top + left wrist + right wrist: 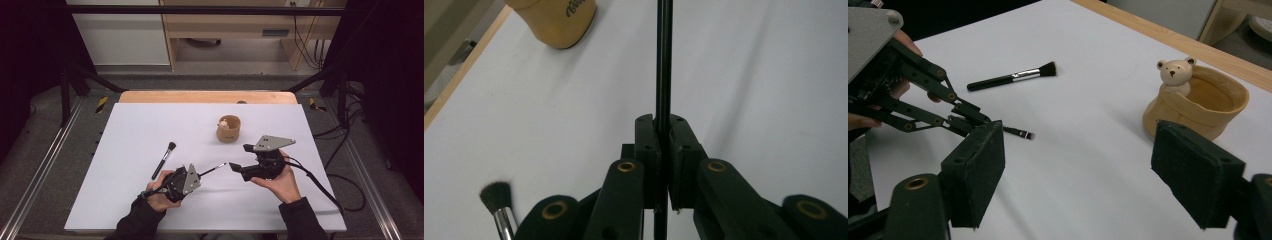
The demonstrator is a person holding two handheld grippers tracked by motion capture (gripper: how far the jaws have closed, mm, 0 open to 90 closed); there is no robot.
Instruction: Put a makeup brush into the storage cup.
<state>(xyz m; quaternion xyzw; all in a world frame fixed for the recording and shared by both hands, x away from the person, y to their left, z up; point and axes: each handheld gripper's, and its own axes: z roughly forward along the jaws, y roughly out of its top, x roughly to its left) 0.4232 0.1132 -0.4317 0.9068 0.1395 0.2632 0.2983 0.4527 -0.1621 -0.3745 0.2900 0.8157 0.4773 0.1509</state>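
Observation:
My left gripper (200, 174) is shut on the handle of a thin black brush (214, 169), whose silver-ringed tip (1021, 133) points right, just above the white board. In the left gripper view the jaws clamp the thin handle (663, 70), which runs straight ahead. My right gripper (240, 157) is open just right of that tip, its two pads (975, 167) wide apart with nothing between them. A larger black makeup brush (164, 160) lies flat on the board, left of the left gripper. A wooden cup with a small bear figure (229, 129) stands upright behind both grippers.
A white board (140, 125) covers the wooden table, whose far edge (207, 96) shows behind it. A black cable (320, 185) trails right from the right gripper. Metal frame rails run along both sides. Shelving stands on the floor beyond the table.

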